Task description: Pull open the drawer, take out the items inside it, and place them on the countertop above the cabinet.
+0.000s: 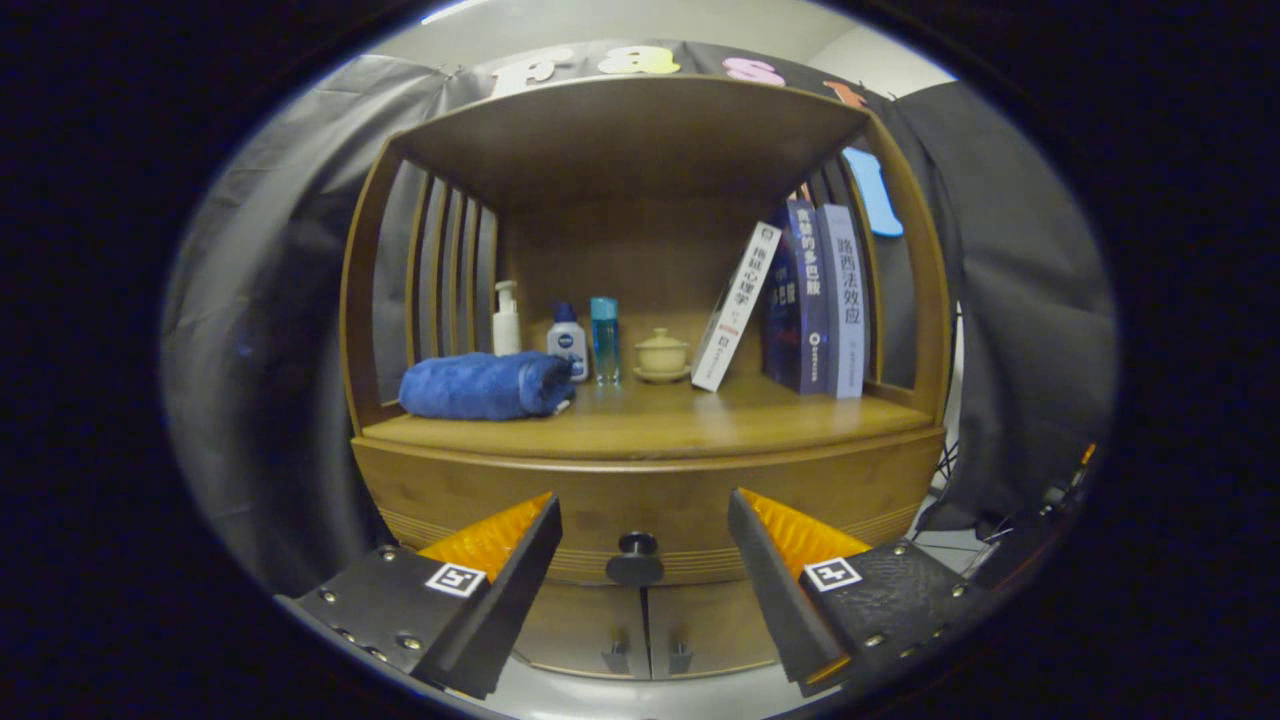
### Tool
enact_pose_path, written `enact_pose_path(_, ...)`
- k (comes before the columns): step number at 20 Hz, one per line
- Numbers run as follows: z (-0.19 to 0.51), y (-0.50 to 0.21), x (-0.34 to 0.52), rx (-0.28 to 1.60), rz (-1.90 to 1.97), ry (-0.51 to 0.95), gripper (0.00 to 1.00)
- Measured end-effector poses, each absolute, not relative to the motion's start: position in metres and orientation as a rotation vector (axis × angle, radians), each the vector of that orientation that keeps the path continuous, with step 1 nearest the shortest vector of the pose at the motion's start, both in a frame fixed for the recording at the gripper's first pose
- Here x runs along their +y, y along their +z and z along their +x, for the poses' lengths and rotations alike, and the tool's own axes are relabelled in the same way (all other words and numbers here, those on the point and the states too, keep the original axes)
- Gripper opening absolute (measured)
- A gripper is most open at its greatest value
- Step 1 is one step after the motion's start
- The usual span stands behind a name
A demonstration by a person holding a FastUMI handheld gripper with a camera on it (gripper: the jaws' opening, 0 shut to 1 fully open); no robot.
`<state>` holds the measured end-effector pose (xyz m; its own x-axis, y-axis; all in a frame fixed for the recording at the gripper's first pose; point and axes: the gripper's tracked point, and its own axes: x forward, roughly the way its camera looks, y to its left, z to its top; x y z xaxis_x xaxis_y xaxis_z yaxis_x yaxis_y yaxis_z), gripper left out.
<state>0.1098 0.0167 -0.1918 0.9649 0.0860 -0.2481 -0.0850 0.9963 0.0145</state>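
Flanking closed drawer (640, 505): parted gripper (642, 545) jaws.

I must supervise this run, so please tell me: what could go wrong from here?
The gripper is open with the round knob between its fingers, not yet gripped; such a small knob may slip when pulled. The countertop already holds a towel, bottles, a cup and leaning books, so placing items may knock them over.

Wooden drawer (640, 500) shut flush under the countertop's (650, 425) front edge, dark round knob (636, 545) at its centre, items inside hidden.
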Motion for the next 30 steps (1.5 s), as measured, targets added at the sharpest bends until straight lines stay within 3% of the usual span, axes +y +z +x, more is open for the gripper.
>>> enact_pose_path(15, 0.138, -0.262, 0.022, 0.346, 0.058, 0.09, 1.0)
enact_pose_path(21, 0.142, -0.268, 0.027, 0.357, 0.029, 0.091, 0.41)
enact_pose_path(24, 0.139, -0.267, 0.026, 0.349, -0.022, 0.09, 0.41)
enact_pose_path(26, 0.134, -0.267, 0.025, 0.343, -0.065, 0.087, 0.3)
enact_pose_path(30, 0.122, -0.266, 0.024, 0.335, -0.023, 0.109, 0.3)
